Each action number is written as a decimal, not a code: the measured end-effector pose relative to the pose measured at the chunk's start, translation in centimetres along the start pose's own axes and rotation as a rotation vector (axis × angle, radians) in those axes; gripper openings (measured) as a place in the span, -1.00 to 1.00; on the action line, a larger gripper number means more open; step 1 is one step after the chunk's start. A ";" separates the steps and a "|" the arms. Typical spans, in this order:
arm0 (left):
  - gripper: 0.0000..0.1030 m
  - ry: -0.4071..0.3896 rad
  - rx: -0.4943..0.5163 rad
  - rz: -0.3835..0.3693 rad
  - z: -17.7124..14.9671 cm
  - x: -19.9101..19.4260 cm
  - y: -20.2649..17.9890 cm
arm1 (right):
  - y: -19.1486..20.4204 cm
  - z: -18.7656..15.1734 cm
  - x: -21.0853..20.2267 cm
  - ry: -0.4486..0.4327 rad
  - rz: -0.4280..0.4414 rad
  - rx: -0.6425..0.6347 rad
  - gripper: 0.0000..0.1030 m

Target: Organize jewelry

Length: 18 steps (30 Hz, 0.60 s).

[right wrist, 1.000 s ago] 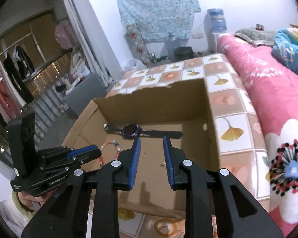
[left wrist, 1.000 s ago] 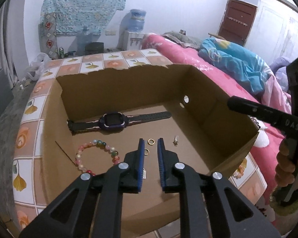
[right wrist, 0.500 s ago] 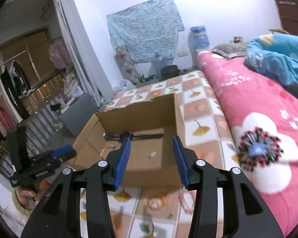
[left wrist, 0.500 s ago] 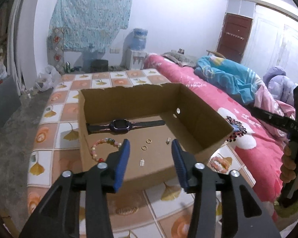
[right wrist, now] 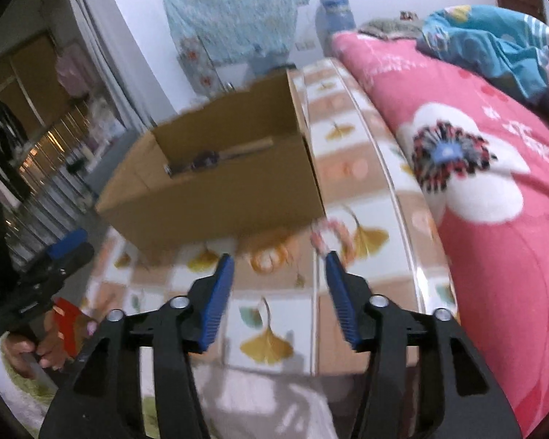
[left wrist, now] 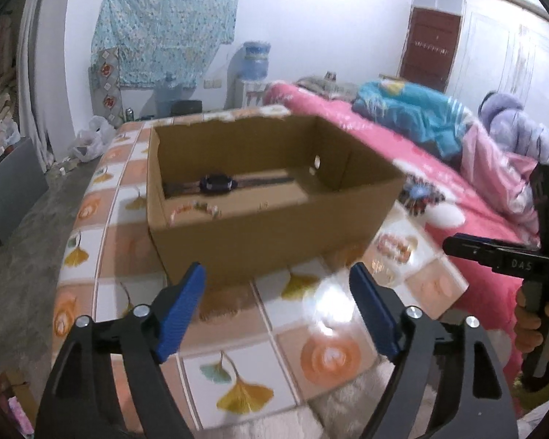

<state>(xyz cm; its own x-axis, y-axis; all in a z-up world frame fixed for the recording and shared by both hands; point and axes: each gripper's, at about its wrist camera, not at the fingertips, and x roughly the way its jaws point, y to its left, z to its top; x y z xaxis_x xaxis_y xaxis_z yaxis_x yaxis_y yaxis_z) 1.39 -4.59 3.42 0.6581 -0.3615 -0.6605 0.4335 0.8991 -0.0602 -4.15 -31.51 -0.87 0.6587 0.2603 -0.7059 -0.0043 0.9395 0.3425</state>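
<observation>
Dim indoor light, motion blur, fisheye

Right claw point(right wrist: 280, 265) opening, empty, bracelet point(right wrist: 331, 236) beside cardboard box point(right wrist: 219, 197)

1. One box point(left wrist: 260, 234).
2. One watch point(left wrist: 217, 183) in the box.
3. Two bead bracelets: one point(left wrist: 195, 210) in the box, one point(left wrist: 393, 247) on the bed beside it.
4. Two tongs: left point(left wrist: 278, 314), right point(right wrist: 280, 292).
</observation>
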 end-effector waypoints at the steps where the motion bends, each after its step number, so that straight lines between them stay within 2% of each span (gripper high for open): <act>1: 0.57 0.014 0.003 0.017 -0.7 0.1 -0.3 | 0.3 -0.6 0.2 0.016 -0.015 -0.007 0.14; 6: 0.63 0.055 -0.024 0.035 -3.3 0.1 -0.7 | 1.6 -2.9 -0.3 0.042 -0.024 -0.020 0.37; 11: 0.65 0.095 -0.042 0.053 -5.3 -0.1 -0.7 | 2.5 -4.4 -0.4 0.068 -0.023 -0.011 0.43; 18: 0.70 0.126 -0.047 0.078 -6.3 0.2 -0.6 | 3.0 -5.1 0.0 0.080 -0.017 -0.003 0.54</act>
<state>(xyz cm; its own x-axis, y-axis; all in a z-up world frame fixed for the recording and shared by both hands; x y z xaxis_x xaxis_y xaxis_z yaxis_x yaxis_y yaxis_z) -2.63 -3.64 -1.41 0.6051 -0.2589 -0.7529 0.3525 0.9350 -0.0382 -7.94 -27.56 -3.00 0.5962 0.2610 -0.7592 0.0043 0.9446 0.3281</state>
